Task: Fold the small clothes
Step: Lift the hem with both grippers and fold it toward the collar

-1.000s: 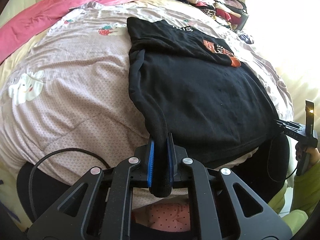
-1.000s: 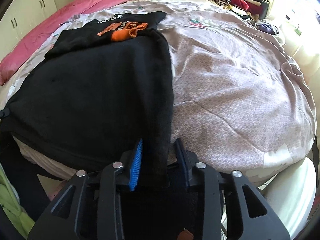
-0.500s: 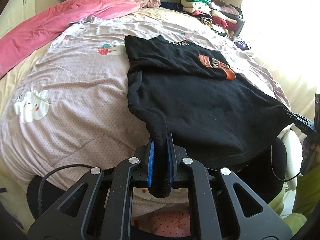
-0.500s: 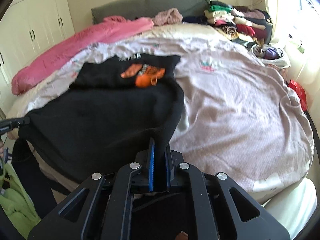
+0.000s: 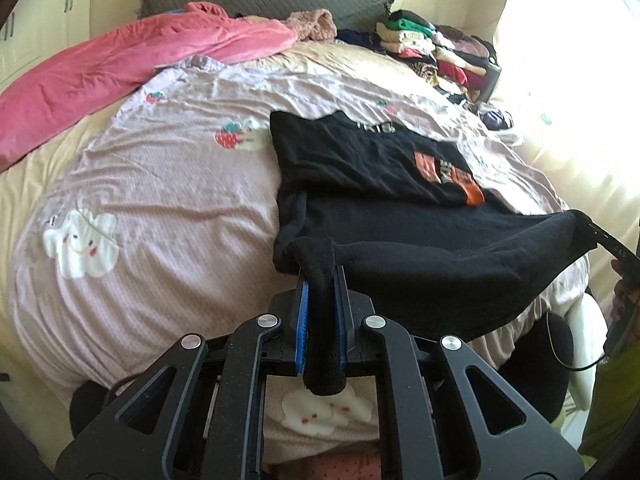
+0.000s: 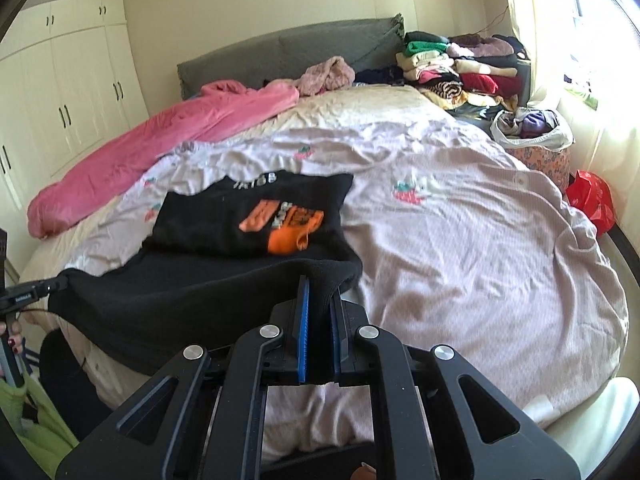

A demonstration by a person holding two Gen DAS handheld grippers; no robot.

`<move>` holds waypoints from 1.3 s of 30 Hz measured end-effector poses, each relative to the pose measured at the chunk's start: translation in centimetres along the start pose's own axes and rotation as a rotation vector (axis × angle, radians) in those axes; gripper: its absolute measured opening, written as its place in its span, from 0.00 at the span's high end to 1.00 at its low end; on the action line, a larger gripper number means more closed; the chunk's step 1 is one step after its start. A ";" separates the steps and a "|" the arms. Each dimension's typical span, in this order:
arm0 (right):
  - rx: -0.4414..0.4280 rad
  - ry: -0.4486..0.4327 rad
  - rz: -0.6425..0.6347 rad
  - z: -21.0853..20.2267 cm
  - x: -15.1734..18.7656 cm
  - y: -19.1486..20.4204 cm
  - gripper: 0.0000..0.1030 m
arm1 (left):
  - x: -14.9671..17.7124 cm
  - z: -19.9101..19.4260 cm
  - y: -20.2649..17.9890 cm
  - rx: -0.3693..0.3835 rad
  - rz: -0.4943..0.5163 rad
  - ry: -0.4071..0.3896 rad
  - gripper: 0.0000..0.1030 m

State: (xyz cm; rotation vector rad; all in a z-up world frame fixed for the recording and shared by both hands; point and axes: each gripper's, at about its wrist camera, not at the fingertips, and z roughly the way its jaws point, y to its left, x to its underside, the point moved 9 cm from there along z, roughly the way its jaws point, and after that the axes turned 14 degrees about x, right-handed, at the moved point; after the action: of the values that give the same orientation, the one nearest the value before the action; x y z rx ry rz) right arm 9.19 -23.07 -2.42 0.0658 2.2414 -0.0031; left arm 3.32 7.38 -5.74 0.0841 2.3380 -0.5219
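Left gripper (image 5: 320,280) is clamped on one corner of the black garment (image 5: 360,168); right gripper (image 6: 318,292) is clamped on the other corner, hem raised at lower centre, remainder lying on the bed (image 6: 480,240). At right-view upper right, a basket (image 6: 536,148) holds bundled cloth; contents indistinct; the garment's white lettering is unreadable.
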 end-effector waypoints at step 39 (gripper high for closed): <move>0.080 -0.033 0.040 11.4 -9.0 1.2 0.93 | -11.9 8.1 4.3 -0.110 0.016 -0.093 0.95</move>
State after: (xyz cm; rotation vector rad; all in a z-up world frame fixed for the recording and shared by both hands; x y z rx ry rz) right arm 23.74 -22.62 -2.39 0.1526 2.2060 -0.0714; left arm 18.20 9.16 -4.50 0.0266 2.2687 -0.3797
